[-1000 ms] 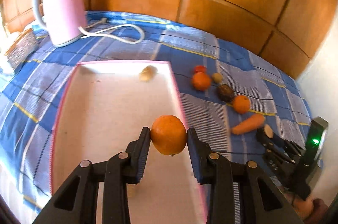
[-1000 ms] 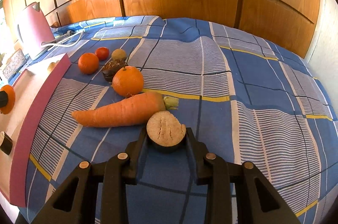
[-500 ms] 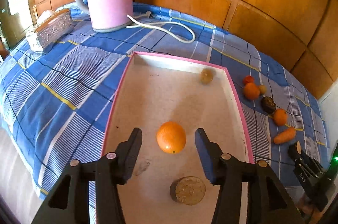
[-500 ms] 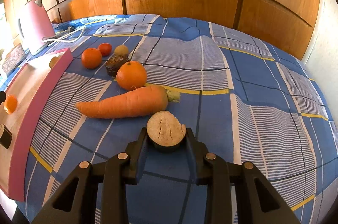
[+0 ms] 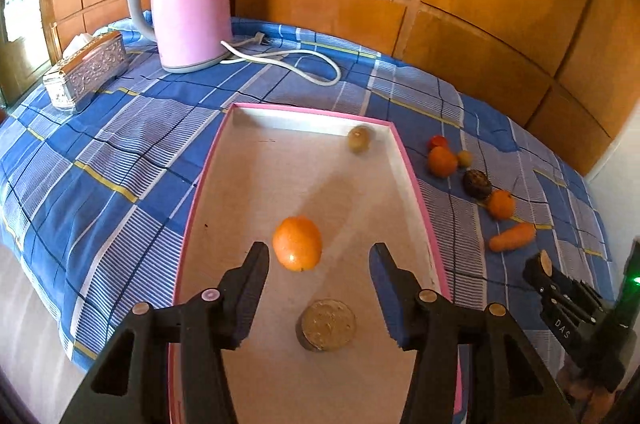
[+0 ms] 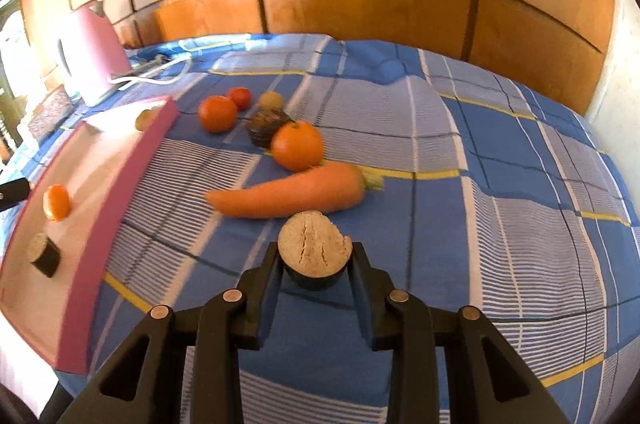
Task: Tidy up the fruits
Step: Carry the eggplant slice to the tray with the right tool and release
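Note:
A pink-rimmed white tray (image 5: 208, 180) lies on the blue checked cloth. In it are an orange (image 5: 297, 243), a dark-skinned cut piece with a pale face (image 5: 327, 324) and a small yellowish fruit (image 5: 359, 138). My left gripper (image 5: 318, 260) is open and empty, above the tray just behind the orange. My right gripper (image 6: 315, 264) is shut on another dark-skinned cut piece (image 6: 314, 251), held above the cloth near a carrot (image 6: 292, 193). Two oranges (image 6: 298, 145), a small red fruit (image 6: 240, 97), a yellowish fruit (image 6: 271, 100) and a dark fruit (image 6: 266, 126) lie beyond the carrot.
A pink kettle (image 5: 188, 4) with a white cord (image 5: 288, 58) stands at the back left. A silver tissue box (image 5: 86, 70) sits at the far left. A wooden panelled wall (image 5: 440, 4) closes the back. The tray (image 6: 104, 208) shows left in the right wrist view.
My left gripper opened and let the orange go into the tray, then pulled back and up. My right gripper moved slightly with its cut piece still held.

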The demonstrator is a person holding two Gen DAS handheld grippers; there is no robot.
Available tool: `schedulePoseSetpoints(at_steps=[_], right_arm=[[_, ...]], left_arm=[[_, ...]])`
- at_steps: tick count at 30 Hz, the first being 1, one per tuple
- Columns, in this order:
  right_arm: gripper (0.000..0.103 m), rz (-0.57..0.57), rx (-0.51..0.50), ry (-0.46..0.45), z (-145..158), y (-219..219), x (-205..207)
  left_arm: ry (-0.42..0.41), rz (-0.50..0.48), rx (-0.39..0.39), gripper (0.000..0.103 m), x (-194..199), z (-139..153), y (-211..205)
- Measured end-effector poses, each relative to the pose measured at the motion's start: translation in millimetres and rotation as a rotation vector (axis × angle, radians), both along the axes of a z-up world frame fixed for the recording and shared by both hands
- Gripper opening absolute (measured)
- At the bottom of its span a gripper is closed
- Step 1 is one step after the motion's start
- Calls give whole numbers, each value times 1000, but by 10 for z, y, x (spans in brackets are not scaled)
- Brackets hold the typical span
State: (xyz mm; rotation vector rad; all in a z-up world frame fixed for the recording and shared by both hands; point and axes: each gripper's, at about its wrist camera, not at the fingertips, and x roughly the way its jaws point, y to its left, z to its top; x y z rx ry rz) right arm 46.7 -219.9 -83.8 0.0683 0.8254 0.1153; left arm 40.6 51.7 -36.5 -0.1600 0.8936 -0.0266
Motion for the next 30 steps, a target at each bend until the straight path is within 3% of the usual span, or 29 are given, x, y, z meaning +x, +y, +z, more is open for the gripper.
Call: schedulePoseSetpoints(at_steps=[9, 18, 30], right_arm=[[33, 130, 45, -36, 196, 351, -84], [33, 356, 54, -69, 461, 931, -143], [33, 514, 80, -26, 496, 1522, -24]], left_arm=[[10, 3, -15, 53, -39, -21, 6], [14, 75, -58, 55, -52, -38, 267], [21, 137, -53, 55, -117, -87, 548]])
